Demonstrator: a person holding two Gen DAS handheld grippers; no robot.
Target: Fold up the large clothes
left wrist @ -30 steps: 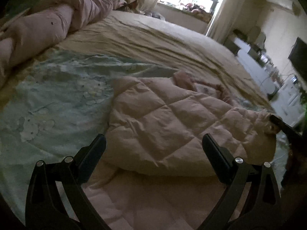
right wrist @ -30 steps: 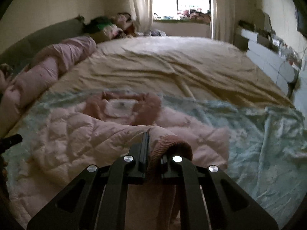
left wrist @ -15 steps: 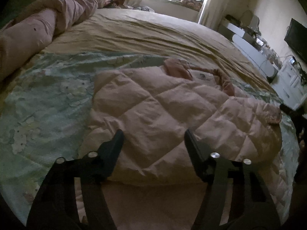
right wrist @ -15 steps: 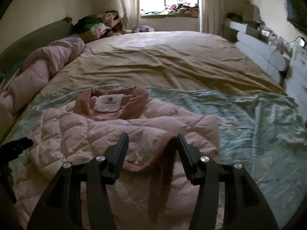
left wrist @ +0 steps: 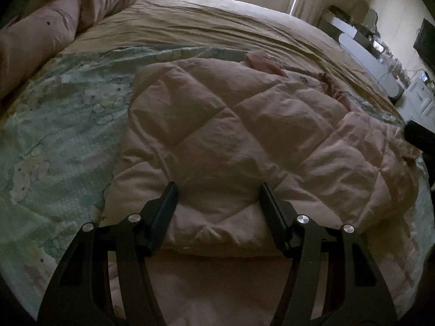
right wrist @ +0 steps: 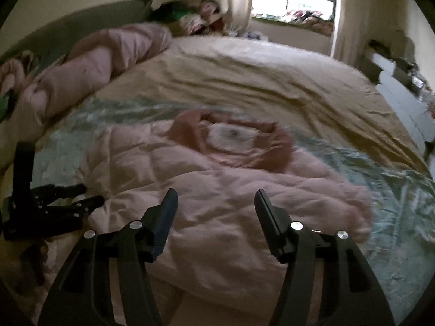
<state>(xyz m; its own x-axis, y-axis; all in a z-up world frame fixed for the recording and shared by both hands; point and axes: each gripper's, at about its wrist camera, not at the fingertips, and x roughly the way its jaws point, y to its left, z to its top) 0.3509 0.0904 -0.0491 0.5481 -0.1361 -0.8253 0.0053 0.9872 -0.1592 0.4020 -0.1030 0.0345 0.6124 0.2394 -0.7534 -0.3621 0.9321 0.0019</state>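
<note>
A pink quilted jacket (left wrist: 244, 135) lies on the bed with both sleeves folded across its body; its darker pink collar (right wrist: 233, 141) points toward the window. My left gripper (left wrist: 217, 198) is open and empty, low over the jacket's near left part, with padded fabric between its fingers. My right gripper (right wrist: 214, 203) is open and empty over the jacket's near right part. The left gripper also shows at the left edge of the right wrist view (right wrist: 54, 206). The right gripper's tip shows at the right edge of the left wrist view (left wrist: 418, 135).
A pale green patterned sheet (left wrist: 54, 135) lies under the jacket on a beige bedspread (right wrist: 258, 73). A rolled pink duvet (right wrist: 89, 73) lies along the left side. A clothes pile (right wrist: 195, 19) sits by the window. White furniture (left wrist: 367, 51) stands to the right.
My right gripper opened and let go of the ribbed sleeve cuff, which now lies on the jacket. My left gripper narrowed somewhat and moved forward and lower over the jacket.
</note>
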